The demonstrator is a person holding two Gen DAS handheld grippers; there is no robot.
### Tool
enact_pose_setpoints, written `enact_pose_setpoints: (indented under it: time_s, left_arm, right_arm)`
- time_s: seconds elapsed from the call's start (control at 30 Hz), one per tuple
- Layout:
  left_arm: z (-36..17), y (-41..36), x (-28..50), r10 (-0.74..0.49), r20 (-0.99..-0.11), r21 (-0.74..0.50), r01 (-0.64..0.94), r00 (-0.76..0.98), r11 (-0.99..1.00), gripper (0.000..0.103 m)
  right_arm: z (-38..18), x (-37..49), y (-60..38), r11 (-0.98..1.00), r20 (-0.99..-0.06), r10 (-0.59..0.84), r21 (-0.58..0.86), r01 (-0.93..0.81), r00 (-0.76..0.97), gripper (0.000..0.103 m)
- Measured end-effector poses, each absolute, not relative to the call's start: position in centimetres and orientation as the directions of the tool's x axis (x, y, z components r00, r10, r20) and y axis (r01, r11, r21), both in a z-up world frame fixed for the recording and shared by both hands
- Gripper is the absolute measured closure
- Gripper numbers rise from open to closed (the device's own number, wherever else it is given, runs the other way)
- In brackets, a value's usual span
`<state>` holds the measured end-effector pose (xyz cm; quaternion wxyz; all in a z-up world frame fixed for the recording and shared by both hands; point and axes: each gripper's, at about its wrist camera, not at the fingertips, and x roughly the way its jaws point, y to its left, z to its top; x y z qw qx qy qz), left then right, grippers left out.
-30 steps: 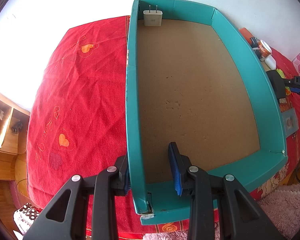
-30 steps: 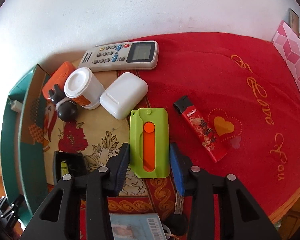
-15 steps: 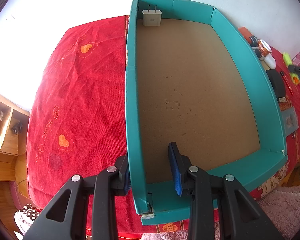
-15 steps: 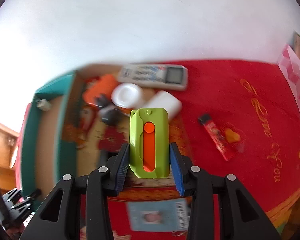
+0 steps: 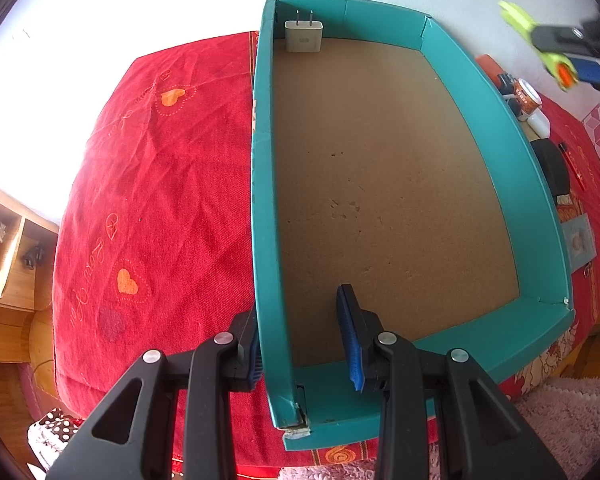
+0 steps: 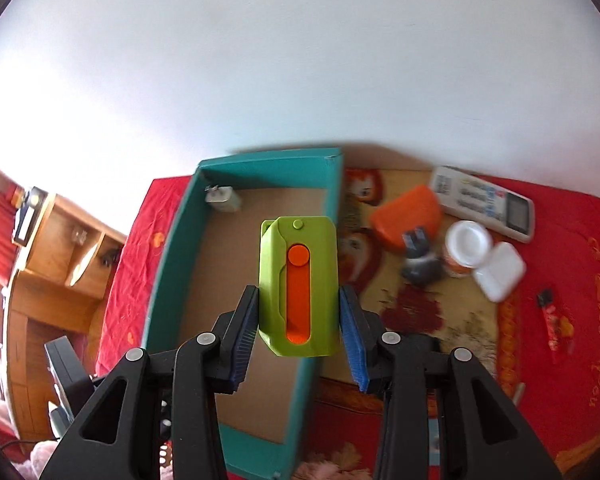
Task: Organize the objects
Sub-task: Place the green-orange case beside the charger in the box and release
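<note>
A red heart-print cloth [image 5: 160,184] covers the surface. A wooden shelf unit [image 6: 60,248] stands beside it, against a white wall [image 6: 300,60].

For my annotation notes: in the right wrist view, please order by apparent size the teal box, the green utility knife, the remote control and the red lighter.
1. Teal box, clearly largest.
2. Green utility knife and remote control: they look about alike, and the knife is much nearer the camera, so I leave them unranked.
3. Red lighter, smallest.
</note>
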<state>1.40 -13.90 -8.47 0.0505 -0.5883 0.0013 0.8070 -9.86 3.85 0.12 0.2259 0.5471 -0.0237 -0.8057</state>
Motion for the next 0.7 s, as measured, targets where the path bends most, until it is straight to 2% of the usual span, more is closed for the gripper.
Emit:
enact_pose_setpoints:
  time_s: [0.33,0.7]
  left_arm:
    - [-8.3,-13.9,1.7,0.083,-0.949,-0.061,-0.081,-0.304,-0.995,0.073]
    - [-8.2,-13.8,1.7,0.087,-0.947,-0.065,-0.081,-0.309,-0.995,0.073]
  right_arm:
    - [-1.9,-12.4,-4.0,-0.876,-0.91,-0.36,0.255,0.409,-0.203,0.063]
    - [-6.7,-13.9,-8.4,-0.891,-0.945,-0.31,0.249,0.379,-0.107,0.063]
